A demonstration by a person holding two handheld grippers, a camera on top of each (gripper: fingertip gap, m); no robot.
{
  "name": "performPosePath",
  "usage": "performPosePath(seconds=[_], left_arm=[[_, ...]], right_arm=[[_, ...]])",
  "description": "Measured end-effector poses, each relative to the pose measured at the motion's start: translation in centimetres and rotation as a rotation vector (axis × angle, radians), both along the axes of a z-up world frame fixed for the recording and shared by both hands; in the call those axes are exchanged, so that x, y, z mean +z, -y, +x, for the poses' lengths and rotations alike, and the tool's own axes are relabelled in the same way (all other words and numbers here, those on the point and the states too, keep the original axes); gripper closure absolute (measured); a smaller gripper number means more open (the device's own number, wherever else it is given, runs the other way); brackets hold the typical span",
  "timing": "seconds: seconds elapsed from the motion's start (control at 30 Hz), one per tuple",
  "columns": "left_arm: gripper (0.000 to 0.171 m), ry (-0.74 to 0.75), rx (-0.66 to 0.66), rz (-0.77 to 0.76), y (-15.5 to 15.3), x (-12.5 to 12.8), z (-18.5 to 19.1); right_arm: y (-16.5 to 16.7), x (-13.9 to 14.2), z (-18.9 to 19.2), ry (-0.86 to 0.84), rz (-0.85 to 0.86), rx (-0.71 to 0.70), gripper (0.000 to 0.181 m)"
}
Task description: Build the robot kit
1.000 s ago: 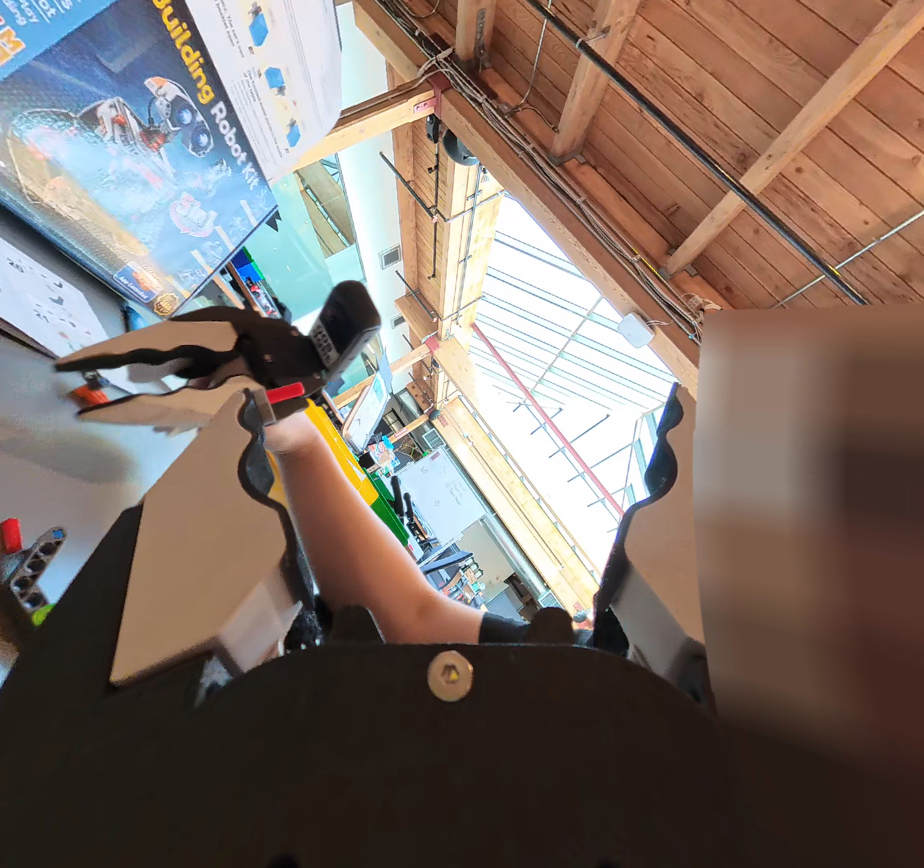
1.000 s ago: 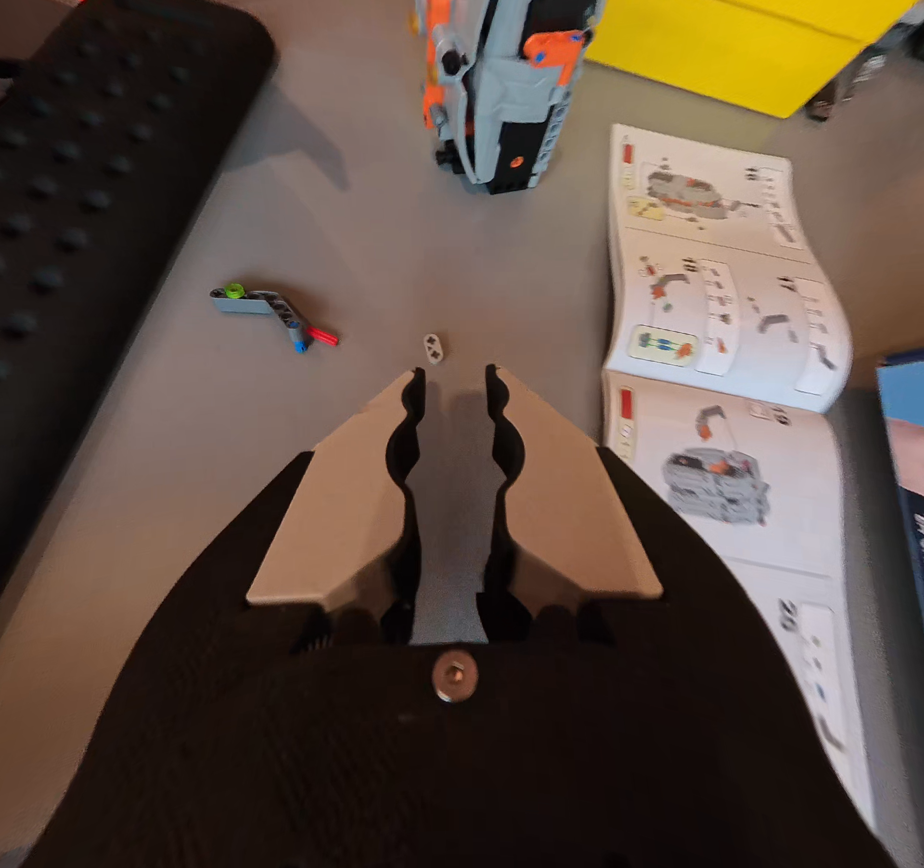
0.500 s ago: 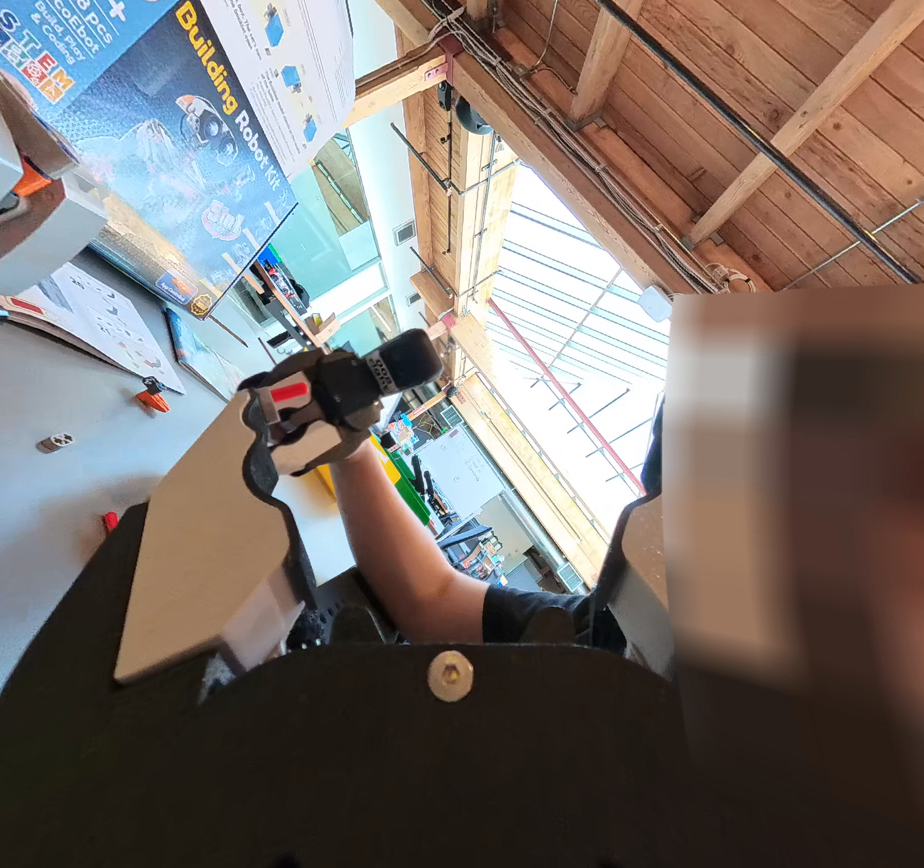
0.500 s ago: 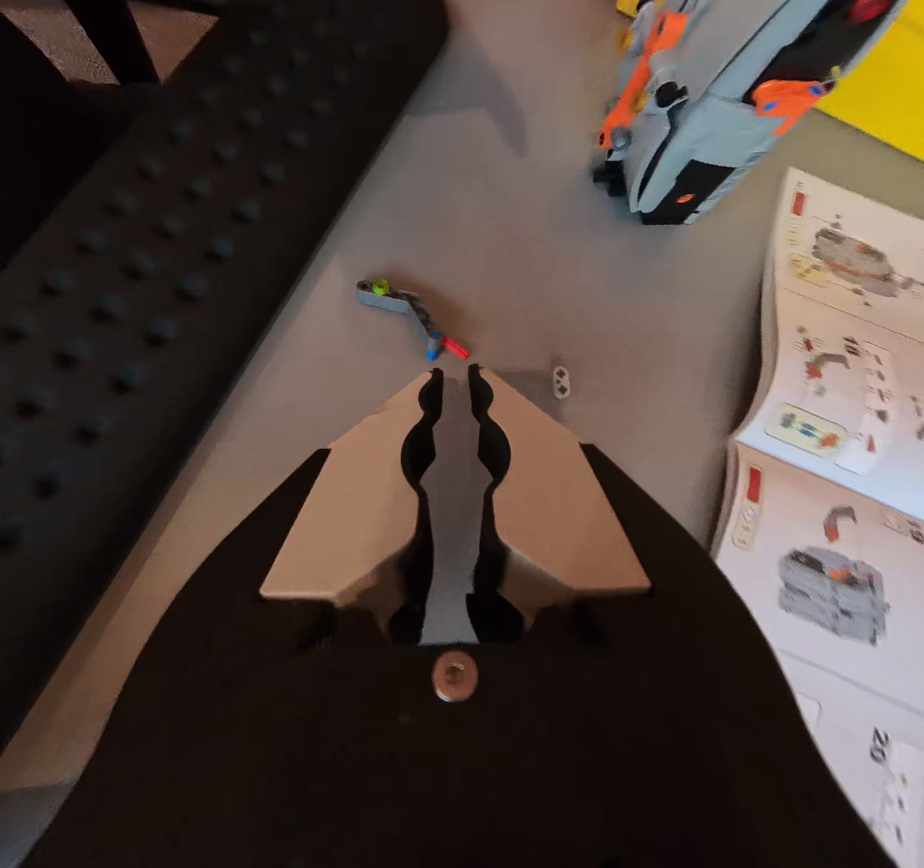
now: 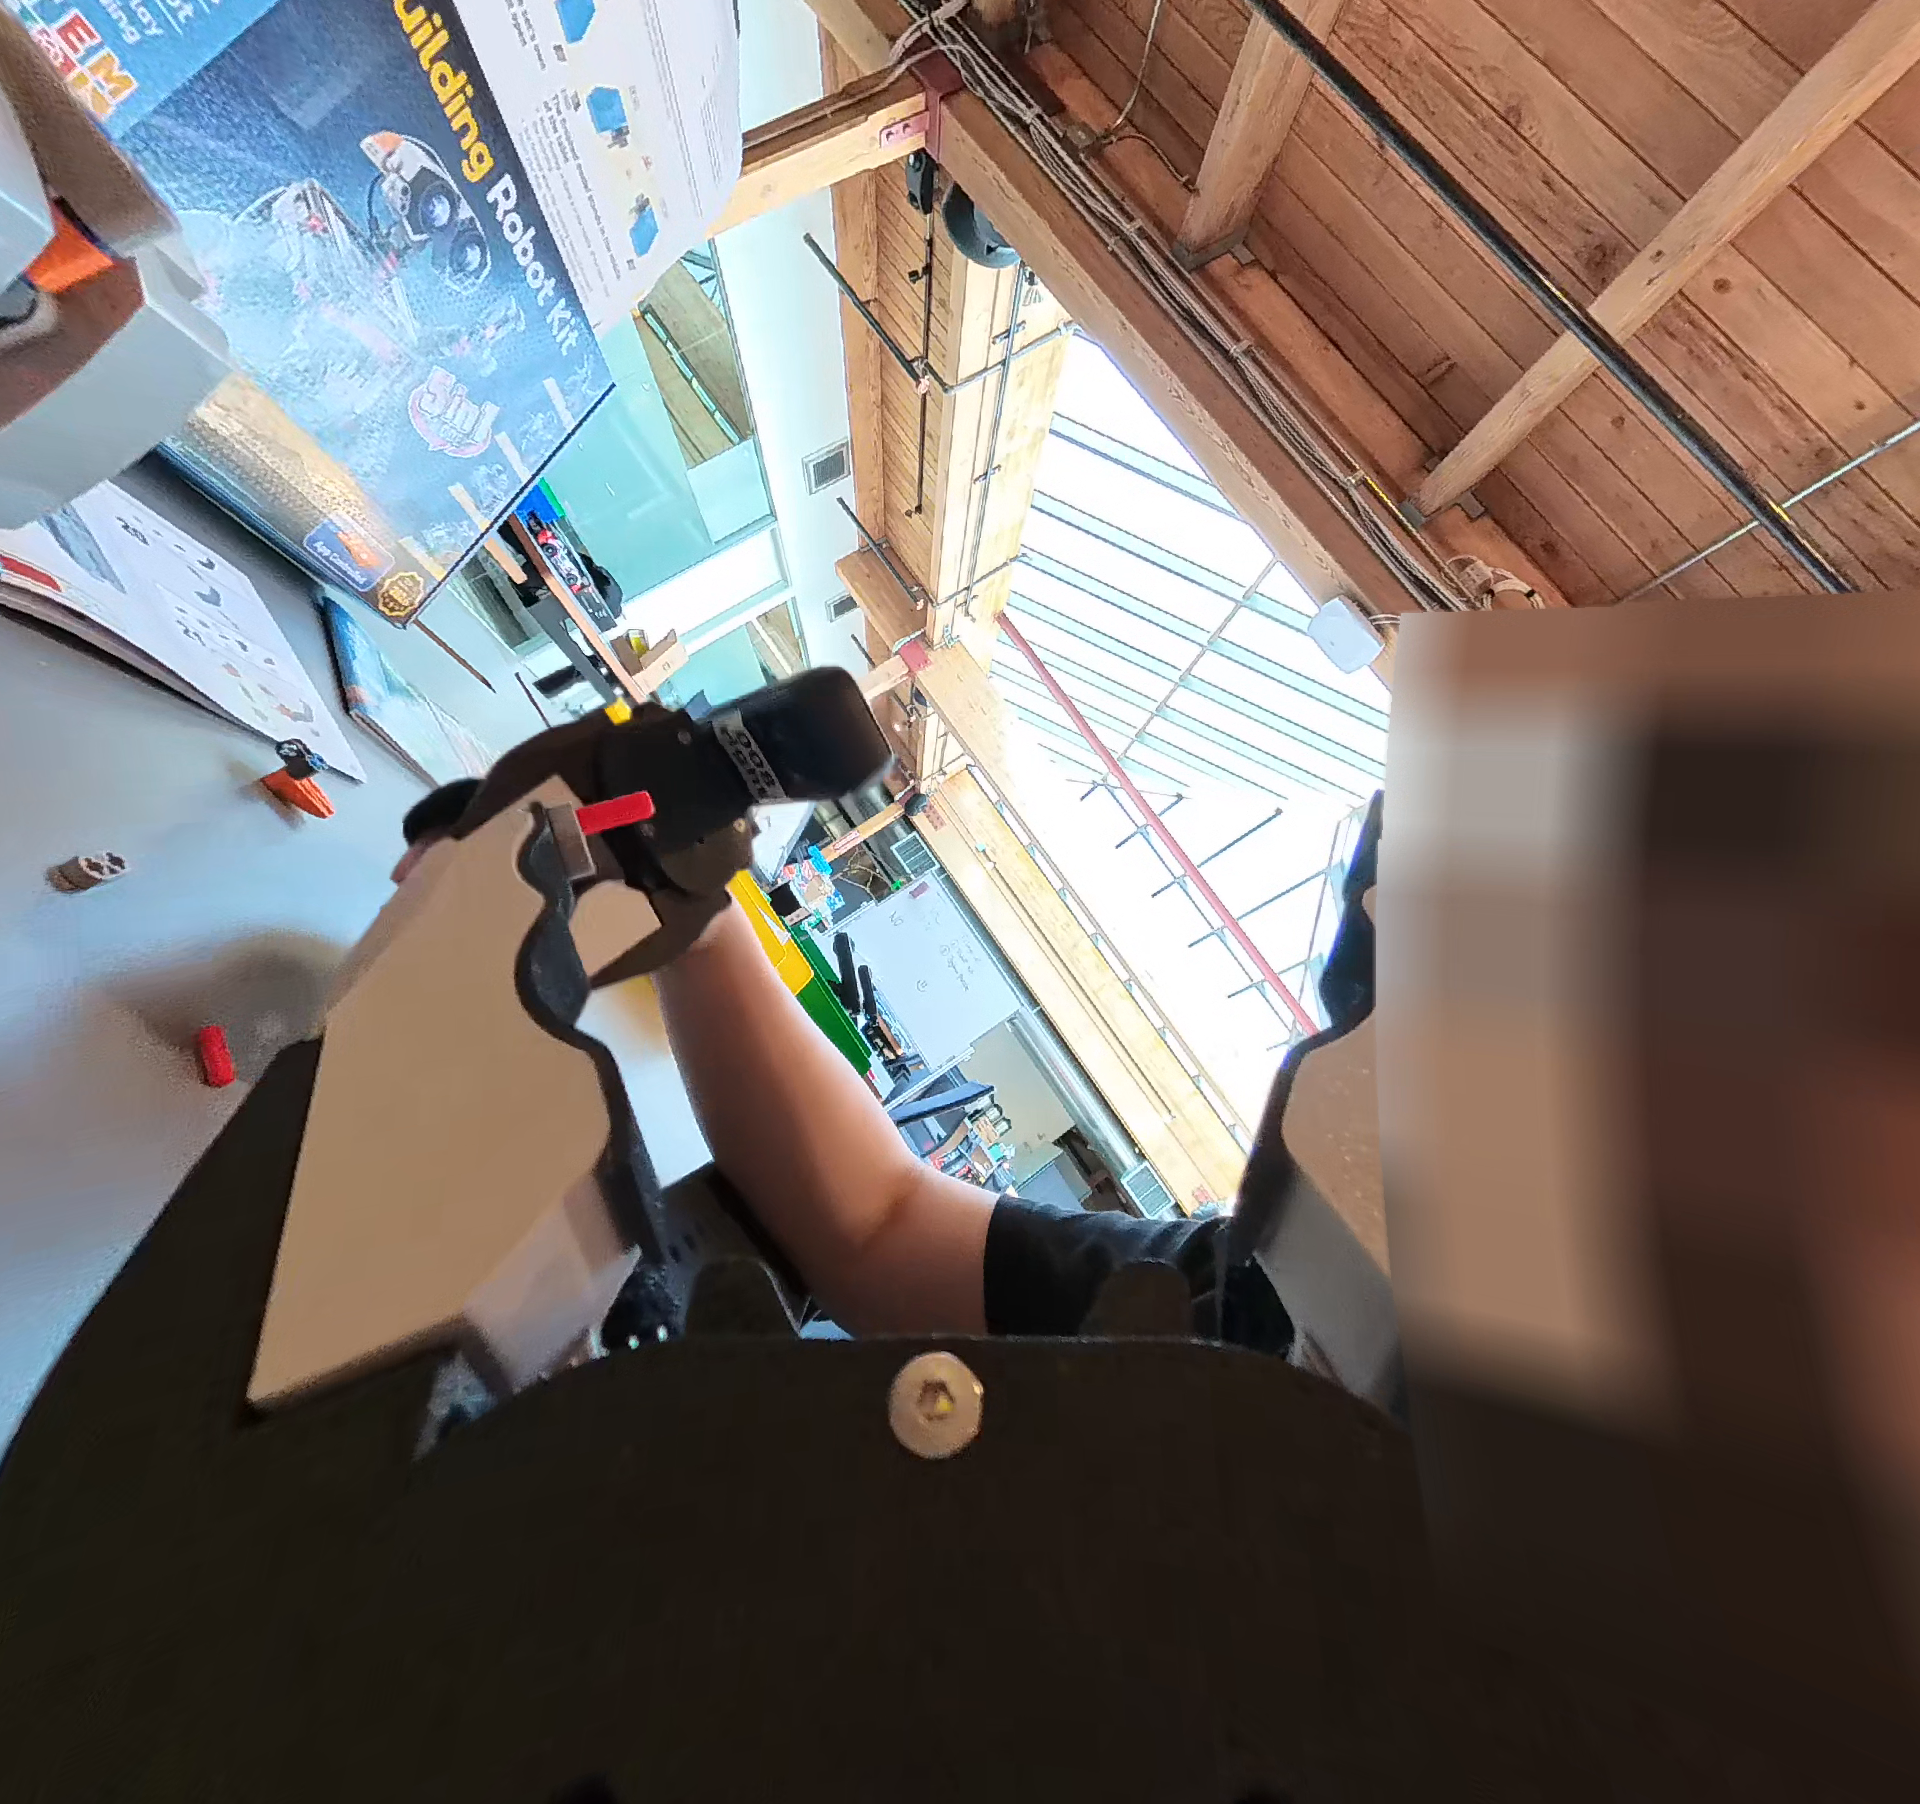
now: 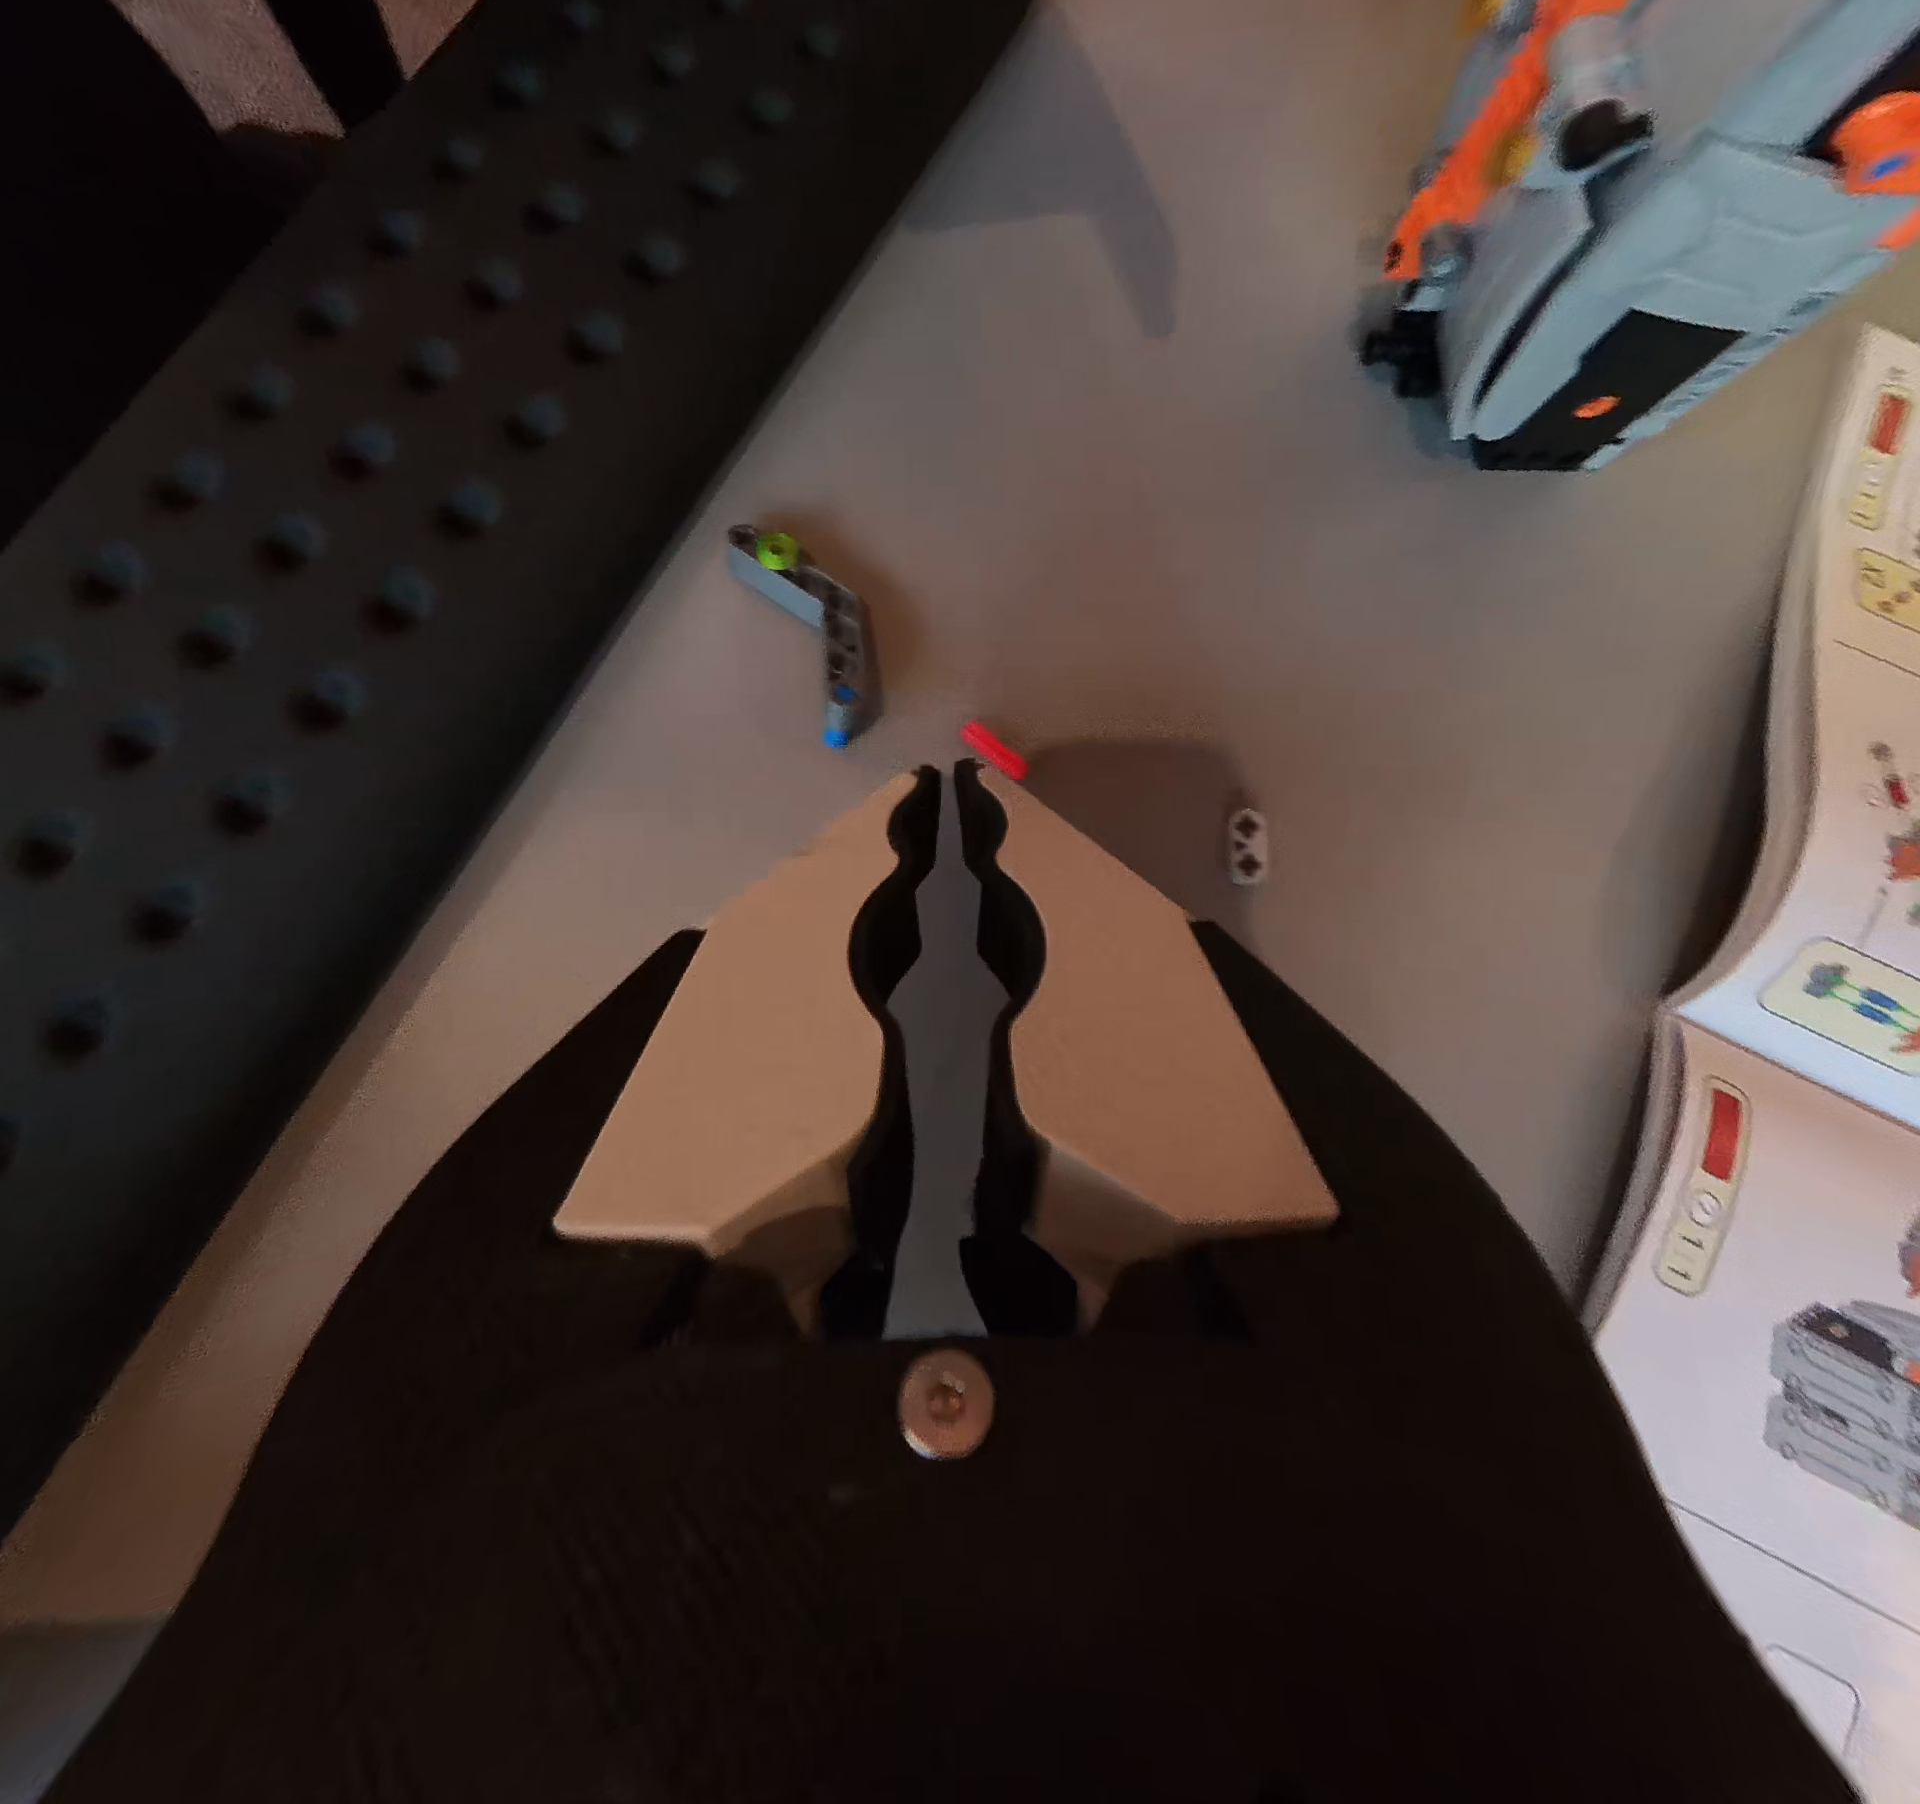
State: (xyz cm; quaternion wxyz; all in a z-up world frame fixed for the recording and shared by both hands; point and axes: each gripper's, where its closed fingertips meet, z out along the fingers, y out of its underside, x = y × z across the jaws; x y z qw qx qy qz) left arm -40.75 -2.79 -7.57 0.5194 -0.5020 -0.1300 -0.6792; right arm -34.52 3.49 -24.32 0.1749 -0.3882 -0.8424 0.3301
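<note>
Red plastic, the pin (image 6: 993, 749) is lying on the grey bench (image 6: 1195, 611), just beyond the nearly clenched, empty right tongs (image 6: 943, 769). It is looking light, stiff and slippery; gripping across its middle seems best. Left of it, a bent grey beam (image 6: 821, 616) is lying. Only the left wrist view is showing the left tongs (image 5: 935, 923) gaping wide, aiming at the ceiling.

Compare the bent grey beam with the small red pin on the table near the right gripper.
The bent grey beam is angled, with a row of holes, a green stud at one end and a blue one at the other; the small red pin is straight and plain. The beam is clearly bigger. The pin lies just past the right gripper; the beam sits farther off. Both lie loose on the grey table.
</note>
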Motion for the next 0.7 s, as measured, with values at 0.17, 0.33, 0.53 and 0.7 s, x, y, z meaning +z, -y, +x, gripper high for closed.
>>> performPosePath(seconds=[0.17,0.33,0.53,0.7], left_arm=[[0.028,0.0,-0.009,-0.009,0.1,-0.3,0.2],[0.029,-0.001,-0.008,-0.015,0.0,-0.2,0.3],[0.029,-0.019,0.002,0.002,-0.2,0.2,0.5],[0.03,-0.024,0.003,-0.022,-0.6,-0.8,0.4]], right_arm=[[-0.9,-0.4,-0.9,-0.054,-0.062,0.02,0.161],[-0.2,-1.3,-1.2,0.017,-0.103,0.11,0.159],[0.1,-1.3,-1.2,0.044,-0.163,0.14,0.177],[-2.4,-0.8,1.7,0.156,0.081,0.043,0.177]])
